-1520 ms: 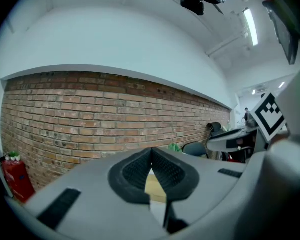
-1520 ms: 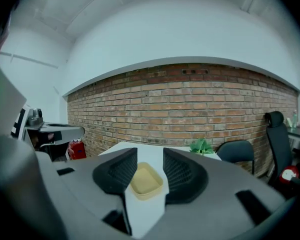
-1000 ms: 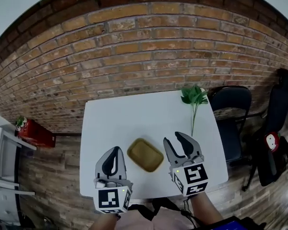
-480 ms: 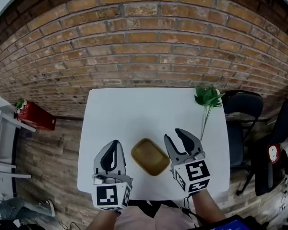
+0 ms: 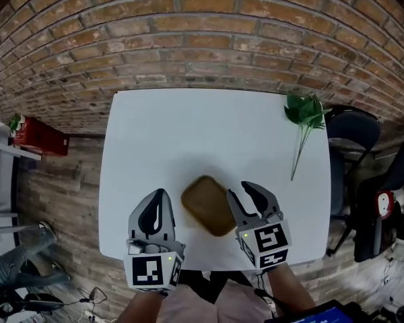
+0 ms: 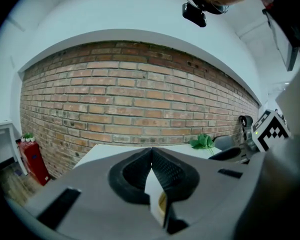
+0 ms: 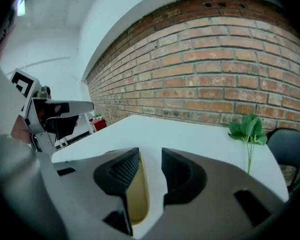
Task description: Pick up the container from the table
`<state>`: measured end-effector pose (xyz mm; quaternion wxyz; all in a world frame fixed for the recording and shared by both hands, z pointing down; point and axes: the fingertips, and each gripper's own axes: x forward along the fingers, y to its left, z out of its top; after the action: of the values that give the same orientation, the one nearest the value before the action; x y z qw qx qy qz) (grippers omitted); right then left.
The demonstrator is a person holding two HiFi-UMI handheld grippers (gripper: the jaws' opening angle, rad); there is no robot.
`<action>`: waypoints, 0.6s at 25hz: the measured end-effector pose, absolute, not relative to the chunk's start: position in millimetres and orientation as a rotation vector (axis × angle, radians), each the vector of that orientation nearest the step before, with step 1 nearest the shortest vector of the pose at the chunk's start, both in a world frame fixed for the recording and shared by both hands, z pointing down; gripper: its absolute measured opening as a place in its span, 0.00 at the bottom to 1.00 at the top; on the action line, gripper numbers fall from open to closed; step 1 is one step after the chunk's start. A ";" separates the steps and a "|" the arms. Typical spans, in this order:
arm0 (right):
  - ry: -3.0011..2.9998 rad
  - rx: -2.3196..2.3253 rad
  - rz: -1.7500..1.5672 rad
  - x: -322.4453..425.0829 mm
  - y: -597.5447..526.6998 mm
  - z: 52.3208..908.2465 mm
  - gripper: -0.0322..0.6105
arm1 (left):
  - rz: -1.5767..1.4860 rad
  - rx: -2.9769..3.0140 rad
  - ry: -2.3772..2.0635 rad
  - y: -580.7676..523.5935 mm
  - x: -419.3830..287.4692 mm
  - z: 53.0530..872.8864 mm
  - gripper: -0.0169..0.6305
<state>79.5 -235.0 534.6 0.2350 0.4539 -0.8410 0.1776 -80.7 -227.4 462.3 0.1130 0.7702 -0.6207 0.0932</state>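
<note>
An olive-brown shallow container [image 5: 208, 204] lies on the white table [image 5: 188, 133], near its front edge. My right gripper [image 5: 242, 192] is at the container's right rim, jaws apart and closing. In the right gripper view the container [image 7: 134, 196] shows low in the gap of the right gripper [image 7: 150, 158], its near rim between the jaws, with no pad pressing on it. My left gripper [image 5: 157, 198] hovers left of the container, apart from it. In the left gripper view the left gripper [image 6: 151, 150] has its tips meeting, and a sliver of the container [image 6: 161, 204] shows behind them.
A green leafy sprig [image 5: 306, 116] lies at the table's far right corner. A dark chair [image 5: 355, 134] stands right of the table, a red box [image 5: 38, 136] on the floor to the left. A brick wall [image 5: 202, 39] runs behind the table.
Both grippers have sunk toward the table. The right gripper has closed in on the container's right rim, and its jaws have narrowed slightly. The left stays shut.
</note>
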 end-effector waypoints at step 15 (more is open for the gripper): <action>-2.214 1.139 0.574 81.2 -209.9 603.4 0.24 | 0.353 2.193 -1.754 -218.9 -74.7 514.1 0.04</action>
<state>81.2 -209.9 603.4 0.2893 0.4266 -0.8295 0.2151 -74.7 -218.9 514.1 0.1549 0.7655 -0.6122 0.1231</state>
